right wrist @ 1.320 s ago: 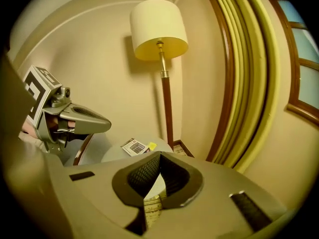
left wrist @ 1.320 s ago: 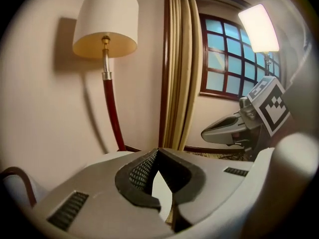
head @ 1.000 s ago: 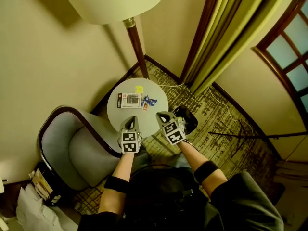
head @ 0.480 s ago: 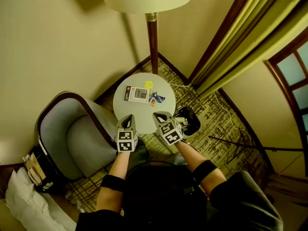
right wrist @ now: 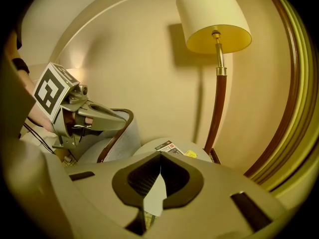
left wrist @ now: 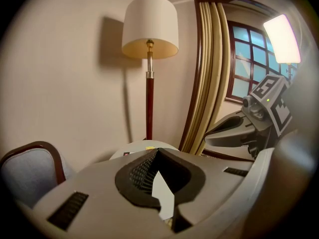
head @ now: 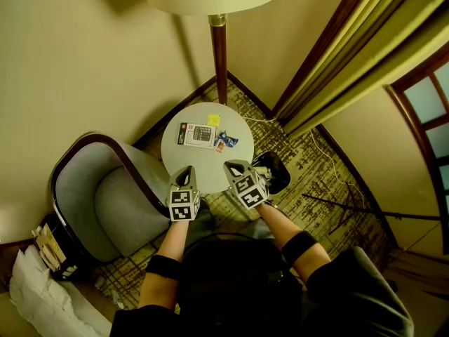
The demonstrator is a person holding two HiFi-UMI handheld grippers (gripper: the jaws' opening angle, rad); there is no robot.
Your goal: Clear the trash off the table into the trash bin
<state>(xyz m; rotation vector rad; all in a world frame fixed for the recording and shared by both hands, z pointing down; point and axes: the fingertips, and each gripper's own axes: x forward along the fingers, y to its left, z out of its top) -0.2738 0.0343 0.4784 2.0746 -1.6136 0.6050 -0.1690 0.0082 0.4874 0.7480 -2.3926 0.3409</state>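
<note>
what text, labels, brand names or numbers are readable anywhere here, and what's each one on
Nothing here is legible.
printed leaflet on the round table: print and a red patch, too small to read.
yellow note: no writing can be made out.
blue wrapper: too small to read.
marker cube on the left tongs, and the one on the right tongs: square patterns only, no words.

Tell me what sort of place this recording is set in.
Most likely a hotel room's sitting corner: a floor lamp stands behind a round table, an upholstered armchair sits beside it, and long curtains hang by a wood-framed window.
</note>
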